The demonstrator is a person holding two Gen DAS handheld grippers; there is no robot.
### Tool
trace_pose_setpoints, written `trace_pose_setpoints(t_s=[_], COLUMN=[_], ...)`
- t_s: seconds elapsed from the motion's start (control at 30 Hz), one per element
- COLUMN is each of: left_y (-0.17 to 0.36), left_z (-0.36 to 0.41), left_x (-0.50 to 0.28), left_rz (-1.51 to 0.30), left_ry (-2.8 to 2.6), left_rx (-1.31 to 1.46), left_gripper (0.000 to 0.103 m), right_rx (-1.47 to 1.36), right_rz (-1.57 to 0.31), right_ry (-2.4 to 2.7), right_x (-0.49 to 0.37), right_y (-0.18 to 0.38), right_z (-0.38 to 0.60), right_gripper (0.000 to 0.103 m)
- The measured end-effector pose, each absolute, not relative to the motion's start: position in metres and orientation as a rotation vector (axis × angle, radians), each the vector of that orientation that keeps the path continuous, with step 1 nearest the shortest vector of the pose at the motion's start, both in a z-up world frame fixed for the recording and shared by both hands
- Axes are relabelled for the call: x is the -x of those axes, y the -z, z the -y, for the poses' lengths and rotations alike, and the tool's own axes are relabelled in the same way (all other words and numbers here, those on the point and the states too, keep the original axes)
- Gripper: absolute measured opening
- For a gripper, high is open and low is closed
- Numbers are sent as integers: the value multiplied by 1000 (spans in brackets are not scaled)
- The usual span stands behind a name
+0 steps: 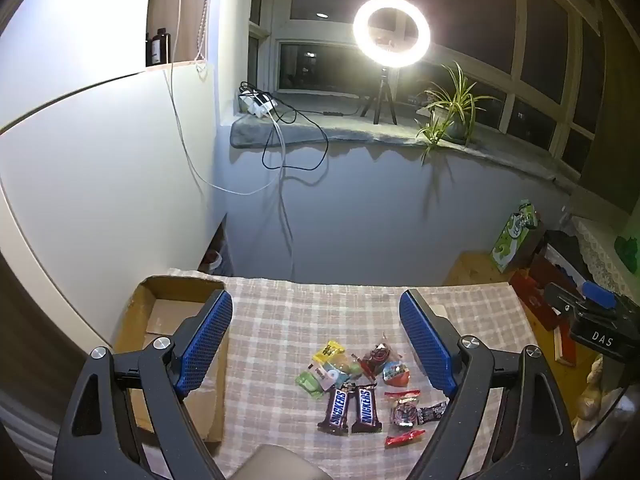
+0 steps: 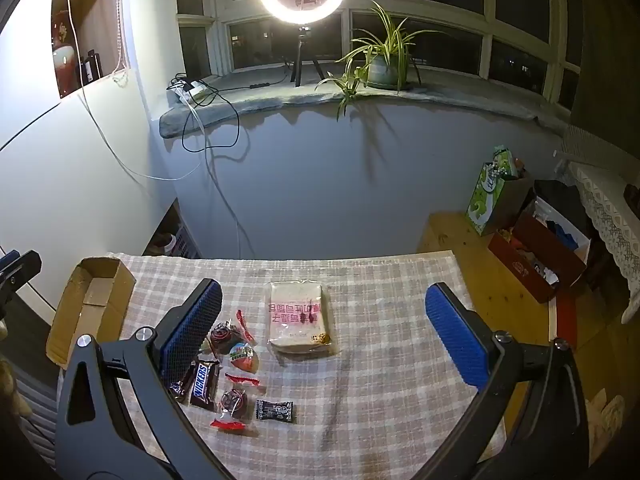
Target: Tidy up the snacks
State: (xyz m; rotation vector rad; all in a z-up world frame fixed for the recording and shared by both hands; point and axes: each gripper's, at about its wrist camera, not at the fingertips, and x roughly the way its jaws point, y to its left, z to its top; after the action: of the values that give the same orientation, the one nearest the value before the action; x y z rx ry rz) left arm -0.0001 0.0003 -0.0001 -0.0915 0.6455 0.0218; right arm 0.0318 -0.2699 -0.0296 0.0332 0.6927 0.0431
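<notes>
Small snacks lie in a loose heap on the checked tablecloth (image 1: 280,320). Among them are two Snickers bars (image 1: 350,408), a yellow packet (image 1: 329,350), green sweets (image 1: 308,382), an egg-shaped sweet (image 1: 395,372) and red-wrapped candies (image 1: 404,410). An open cardboard box (image 1: 160,320) stands at the table's left end; it also shows in the right wrist view (image 2: 92,304). A bagged bread slice (image 2: 300,316) lies mid-table. My left gripper (image 1: 316,340) is open above the heap. My right gripper (image 2: 320,336) is open above the bread, with Snickers bars (image 2: 202,384) by its left finger.
A wall and a windowsill with a ring light (image 1: 391,32), cables and a potted plant (image 2: 384,60) stand behind the table. Boxes and a green bag (image 2: 490,196) sit on the wooden floor to the right. My right gripper shows at the right edge of the left wrist view (image 1: 592,320).
</notes>
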Motion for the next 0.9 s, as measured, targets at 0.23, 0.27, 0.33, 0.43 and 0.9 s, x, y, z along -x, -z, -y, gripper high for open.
trace_pose_setpoints(t_s=[0.23,0.27,0.33,0.43,0.9], left_y=[1,1,3,4,4], left_z=[1,1,0,2,2], left_x=[2,3,-4,-6,-8], left_rz=[-644,-644,-648,-647,-649], left_ry=[-24,-25,-24,-24,-22], left_rx=[82,80,91,90,90], left_gripper=[86,86,86,86,86], right_rx=[-26,-26,-23,-21,-22], right_rz=[-695,-695,-698,-699,-703], right_ry=[-41,-41,-39,-38,-41], right_x=[-33,-33,-34,-35,-36], right_y=[30,30,31,31,34], right_z=[269,269,269,269,270], right_gripper=[103,103,103,103,103])
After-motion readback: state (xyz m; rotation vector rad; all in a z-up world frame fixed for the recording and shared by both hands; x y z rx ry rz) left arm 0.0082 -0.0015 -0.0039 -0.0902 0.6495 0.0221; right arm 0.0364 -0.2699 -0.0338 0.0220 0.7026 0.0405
